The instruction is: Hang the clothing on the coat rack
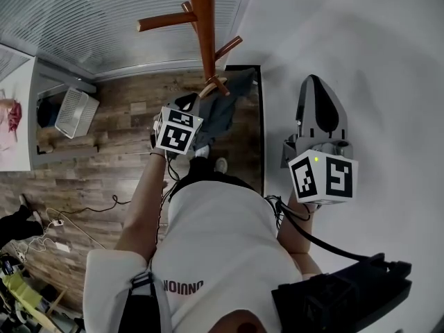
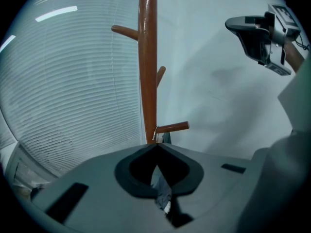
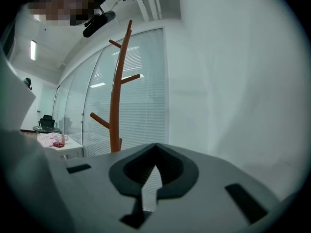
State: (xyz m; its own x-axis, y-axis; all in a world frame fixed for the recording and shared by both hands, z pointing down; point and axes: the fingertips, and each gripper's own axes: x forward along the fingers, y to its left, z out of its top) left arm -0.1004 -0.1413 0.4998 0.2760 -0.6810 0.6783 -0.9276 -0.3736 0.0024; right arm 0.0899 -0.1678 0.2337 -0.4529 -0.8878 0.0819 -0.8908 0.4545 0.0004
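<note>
Wood, smooth and reddish-brown, forms the coat rack [image 1: 206, 26] in the head view, a round pole with angled pegs, and limp dark grey clothing [image 1: 223, 109] hangs beside its lowest peg at the tip of the left gripper [image 1: 189, 103]. In the left gripper view the matte grey jaws are pinched on a thin fold of that cloth. In the right gripper view the right gripper [image 3: 155, 147] has its jaws together, empty, facing slatted blinds [image 3: 146, 81].

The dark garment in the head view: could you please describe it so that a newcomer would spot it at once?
Find the reddish-brown coat rack in the corner between blinds and white wall. Just below its lowest peg, next to the left gripper, is the dark garment. It is the only dark grey cloth there.
</note>
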